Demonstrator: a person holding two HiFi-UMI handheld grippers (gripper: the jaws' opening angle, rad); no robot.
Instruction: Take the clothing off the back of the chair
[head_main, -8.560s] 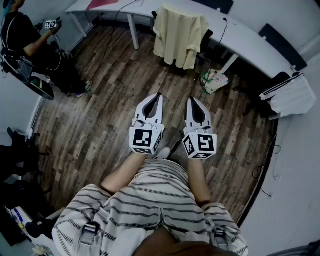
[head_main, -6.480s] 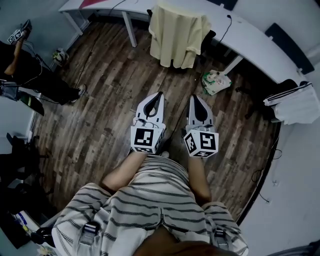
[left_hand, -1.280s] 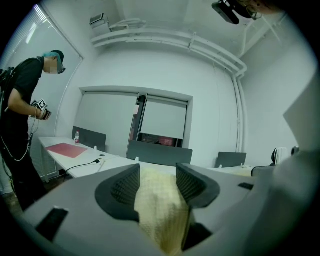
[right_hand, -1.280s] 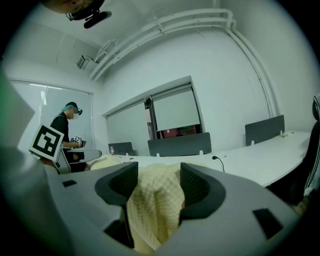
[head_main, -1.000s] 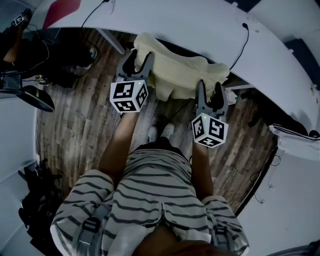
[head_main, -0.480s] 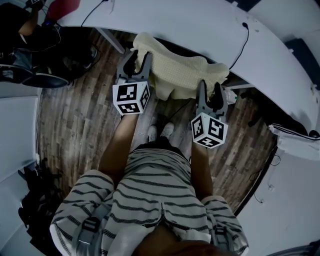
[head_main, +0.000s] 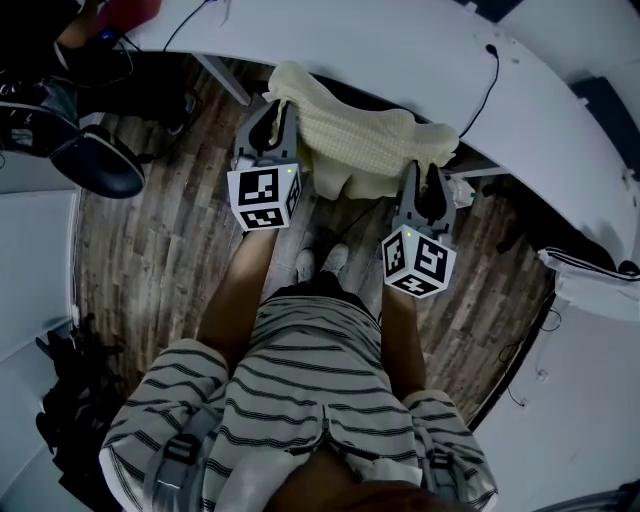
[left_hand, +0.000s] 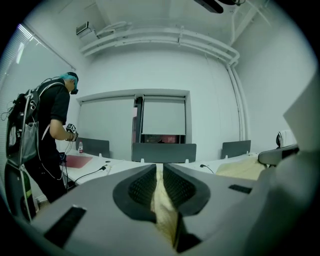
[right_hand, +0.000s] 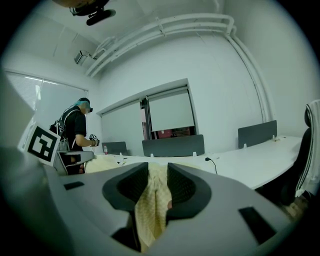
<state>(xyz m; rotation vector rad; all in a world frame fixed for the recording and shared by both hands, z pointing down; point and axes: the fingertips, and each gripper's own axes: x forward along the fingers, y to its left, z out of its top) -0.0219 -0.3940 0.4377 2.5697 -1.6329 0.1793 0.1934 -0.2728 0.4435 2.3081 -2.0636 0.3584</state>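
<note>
A cream-yellow knitted garment (head_main: 356, 140) hangs over the back of a chair that it hides, just in front of the white desk. My left gripper (head_main: 276, 108) is at the garment's left shoulder, its jaws closing with a fold of the cloth (left_hand: 161, 200) pinched between the pads. My right gripper (head_main: 424, 174) is at the right shoulder, jaws also closing, and bunched yellow fabric (right_hand: 150, 205) fills the gap between its pads. Both grippers point almost level toward the desk.
The long curved white desk (head_main: 400, 55) runs right behind the chair, with a black cable (head_main: 487, 75) on it. A dark office chair (head_main: 95, 160) stands on the wooden floor at the left. Another person (left_hand: 47, 140) stands beyond the desk's left end. White clothing (head_main: 595, 285) lies at the far right.
Both pairs of jaws have narrowed from wide open onto the garment's top edge. The hands have stayed in place. The dark chair at the upper left has shifted into view.
</note>
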